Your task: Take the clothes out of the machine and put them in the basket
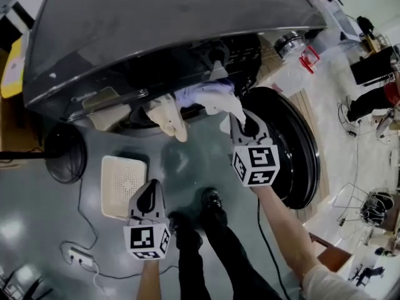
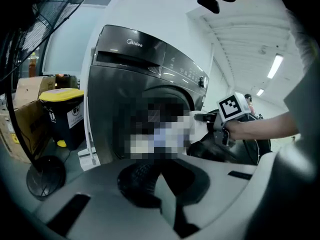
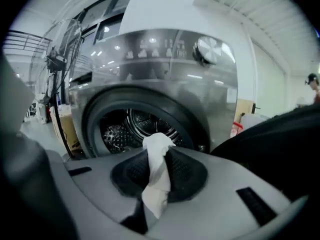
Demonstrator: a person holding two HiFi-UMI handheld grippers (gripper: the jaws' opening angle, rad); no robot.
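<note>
Clothes point(image 1: 206, 97) are spilling from the machine's point(image 1: 156, 30) mouth at frame centre, the right tongs point(image 1: 235, 116) pinching their white edge. The white basket point(image 1: 123, 186) is sitting on the floor lower left, beside the closed, empty left tongs point(image 1: 149, 195).

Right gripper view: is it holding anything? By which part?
Yes. The right gripper is shut on a white garment, pinching a bunched fold. A tuft pokes past the fingertips and the rest trails back between the jaws.

washer point(image 1: 156, 36) top cropped, clothes point(image 1: 206, 97) part-hidden by R jaws
</note>
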